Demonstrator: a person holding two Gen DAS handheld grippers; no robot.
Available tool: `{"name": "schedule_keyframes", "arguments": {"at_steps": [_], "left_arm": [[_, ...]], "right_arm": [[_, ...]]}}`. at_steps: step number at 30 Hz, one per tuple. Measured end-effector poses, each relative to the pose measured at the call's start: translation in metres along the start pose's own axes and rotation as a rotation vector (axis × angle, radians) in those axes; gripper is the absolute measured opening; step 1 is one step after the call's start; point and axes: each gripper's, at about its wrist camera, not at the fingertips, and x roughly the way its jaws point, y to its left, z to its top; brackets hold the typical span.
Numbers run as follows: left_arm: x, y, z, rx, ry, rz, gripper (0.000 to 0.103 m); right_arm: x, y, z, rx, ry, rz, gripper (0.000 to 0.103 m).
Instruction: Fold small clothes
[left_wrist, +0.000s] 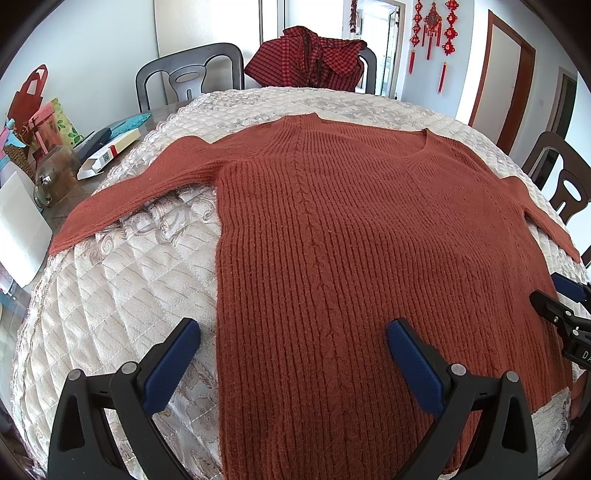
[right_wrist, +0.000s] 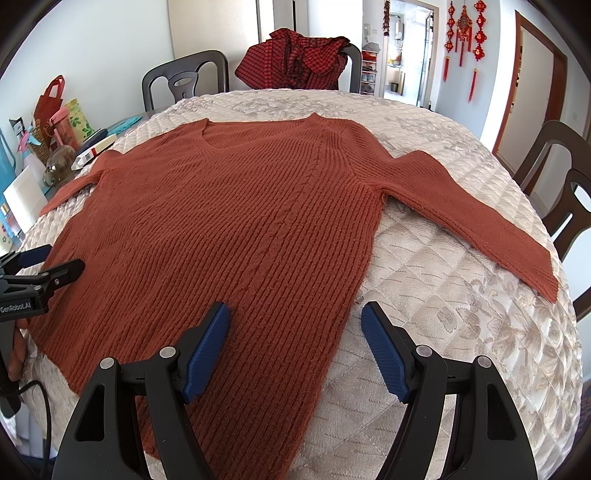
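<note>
Sweater (left_wrist: 332, 229) flat on quilt (left_wrist: 122, 280), side edges between both grippers' wide-apart, empty jaws.

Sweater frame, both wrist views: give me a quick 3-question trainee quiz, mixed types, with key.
1. True or false: the rust sweater lies flat with both sleeves spread out on the quilted cover.
2. Multiple choice: the left gripper is (A) shut on the hem, (B) open, straddling the sweater's side edge, (C) out of view.
3. Short answer: what hangs over the far chair?

Key:
1. True.
2. B; the right gripper is likewise open over the opposite edge.
3. A red checked garment.
</note>
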Motion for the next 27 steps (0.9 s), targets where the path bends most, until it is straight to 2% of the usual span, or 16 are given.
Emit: {"name": "schedule_keyframes", "arguments": {"at_steps": [27], "left_arm": [[-0.0011, -0.0009, 0.0007, 0.0, -0.006, 0.003, 0.103]], "right_arm": [[0.0002, -0.0002, 0.0002, 0.0, 0.0, 0.0, 0.074]]}}
